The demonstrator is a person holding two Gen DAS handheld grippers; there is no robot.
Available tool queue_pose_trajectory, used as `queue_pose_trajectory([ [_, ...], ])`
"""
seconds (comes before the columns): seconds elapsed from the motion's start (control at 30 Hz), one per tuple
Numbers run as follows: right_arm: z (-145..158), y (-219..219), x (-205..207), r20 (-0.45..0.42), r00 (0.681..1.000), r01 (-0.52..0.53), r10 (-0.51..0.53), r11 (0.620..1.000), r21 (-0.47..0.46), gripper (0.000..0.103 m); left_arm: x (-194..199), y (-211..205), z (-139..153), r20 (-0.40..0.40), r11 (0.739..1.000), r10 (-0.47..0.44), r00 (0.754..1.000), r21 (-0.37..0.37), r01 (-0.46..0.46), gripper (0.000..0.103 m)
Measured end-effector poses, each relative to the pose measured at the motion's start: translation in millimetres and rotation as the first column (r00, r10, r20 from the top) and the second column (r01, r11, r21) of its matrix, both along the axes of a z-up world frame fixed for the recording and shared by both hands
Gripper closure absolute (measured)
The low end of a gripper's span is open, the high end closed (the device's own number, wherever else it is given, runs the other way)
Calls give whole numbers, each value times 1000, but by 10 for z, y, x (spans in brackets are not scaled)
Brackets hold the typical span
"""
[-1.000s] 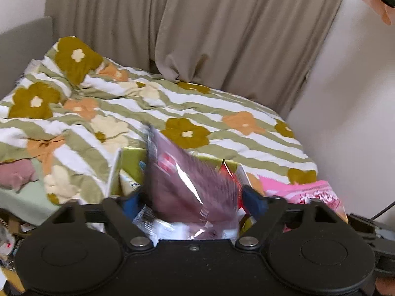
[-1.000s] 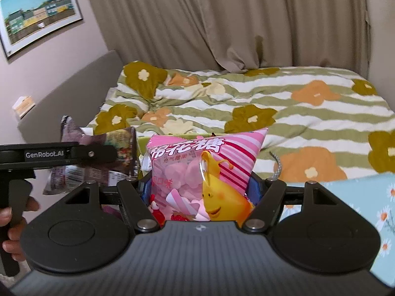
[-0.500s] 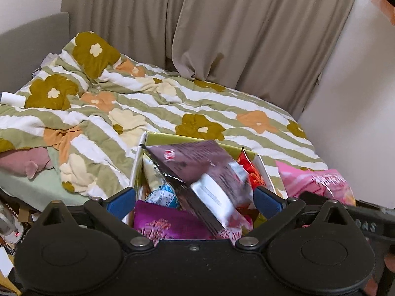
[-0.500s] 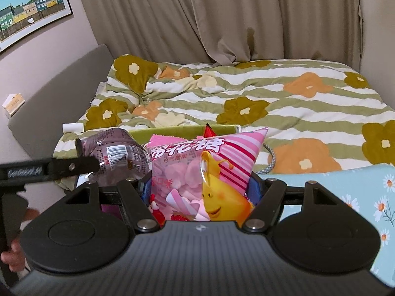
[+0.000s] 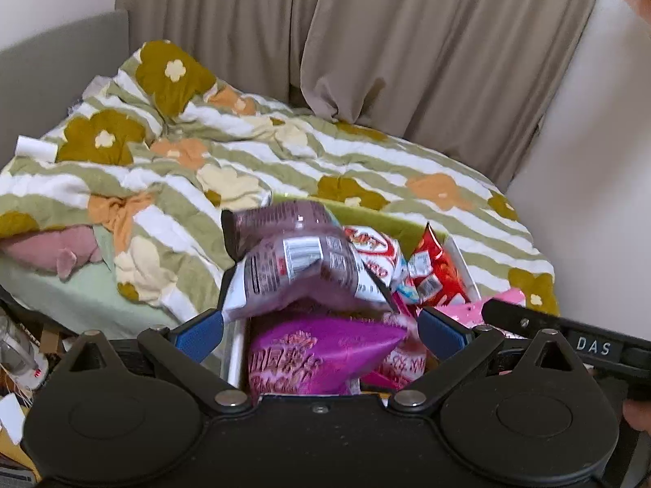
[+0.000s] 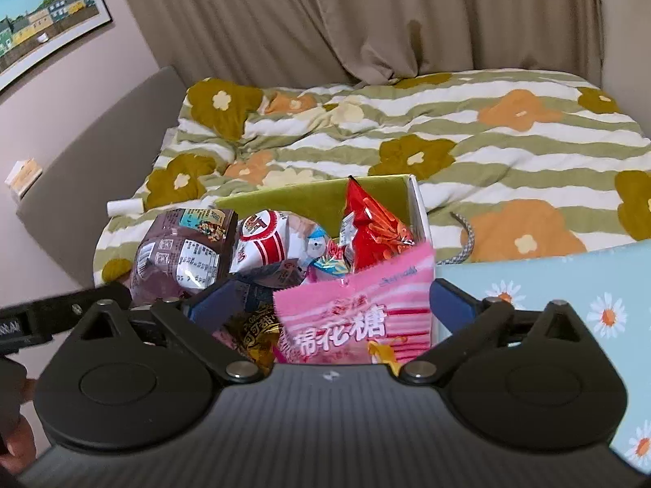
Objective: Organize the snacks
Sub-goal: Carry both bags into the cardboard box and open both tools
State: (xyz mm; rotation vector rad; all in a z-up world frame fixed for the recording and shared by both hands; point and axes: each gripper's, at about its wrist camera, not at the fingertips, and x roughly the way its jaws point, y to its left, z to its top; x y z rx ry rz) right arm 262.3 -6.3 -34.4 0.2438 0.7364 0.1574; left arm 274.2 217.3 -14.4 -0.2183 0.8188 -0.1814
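Note:
A green-lined box sits on the bed, full of snack bags. A mauve bag lies loose on top at the box's left side, just beyond my left gripper, which is open and apart from it. Under those jaws is a magenta bag. My right gripper is opening. The pink marshmallow bag stands between its jaws, low in the box, with the left pad clear of it. A red bag and a white-red bag stand behind.
The box rests on a green striped flower quilt. A light blue daisy-print surface lies right of the box, with a braided cable beside it. Curtains and a grey headboard bound the bed. A pink plush lies at left.
My left gripper let go of the mauve bag, which dropped onto the snacks in the box. My right jaws spread wide, and the pink marshmallow bag sank lower.

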Motion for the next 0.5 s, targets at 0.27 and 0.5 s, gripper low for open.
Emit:
queue_pose_trajectory([
  [0.27, 50, 48, -91, 45, 999, 16, -15, 1000, -27, 0, -58, 17, -40, -16, 1000, -25, 1000, 3, 25, 0],
  [0.5, 259, 21, -337, 96, 995, 33, -29, 999, -39, 0, -233, -72, 142, 35, 998, -51, 998, 30, 50, 0],
])
